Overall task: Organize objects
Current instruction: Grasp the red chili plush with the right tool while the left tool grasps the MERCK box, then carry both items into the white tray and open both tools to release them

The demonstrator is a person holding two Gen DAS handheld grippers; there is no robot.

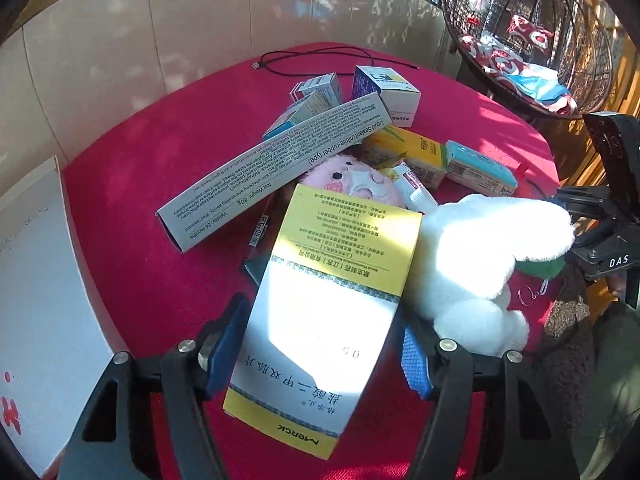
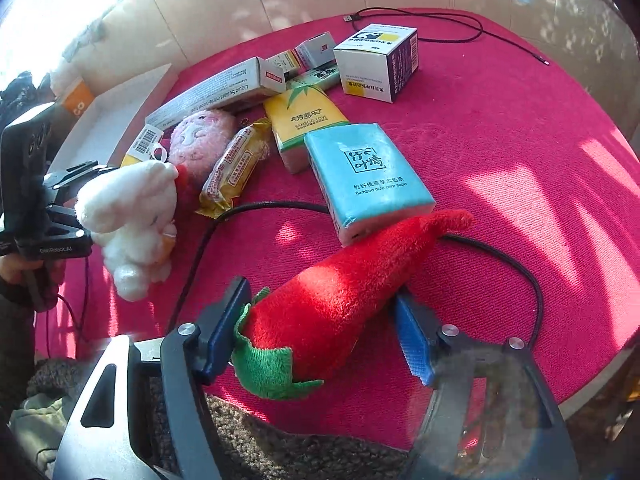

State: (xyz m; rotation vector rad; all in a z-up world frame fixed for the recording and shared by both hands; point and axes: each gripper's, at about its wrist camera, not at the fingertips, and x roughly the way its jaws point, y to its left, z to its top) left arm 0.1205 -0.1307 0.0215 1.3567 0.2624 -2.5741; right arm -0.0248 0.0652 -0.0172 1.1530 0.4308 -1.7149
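Observation:
On the red tablecloth [image 1: 132, 208] lies a heap of boxes and soft toys. My left gripper [image 1: 320, 344] is shut on a yellow and white medicine box [image 1: 332, 292], its blue pads [image 1: 226, 344] against the box's long sides. The box's far end leans on a pink plush [image 1: 352, 180], with a white plush rabbit [image 1: 480, 256] to its right. My right gripper [image 2: 320, 332] is shut on a red plush chili [image 2: 344, 292]. One pad presses its green stalk end and the other its side. The chili's tip rests by a blue tissue pack [image 2: 368, 176].
A long grey sealant box [image 1: 272, 168], small cartons [image 1: 384, 88], a yellow tissue pack [image 2: 304, 120] and a snack bar [image 2: 234, 168] crowd the middle. Black cables [image 2: 500, 256] cross the cloth. A white tray [image 1: 36, 300] stands at the left edge. A wicker hanging chair [image 1: 532, 36] is far right.

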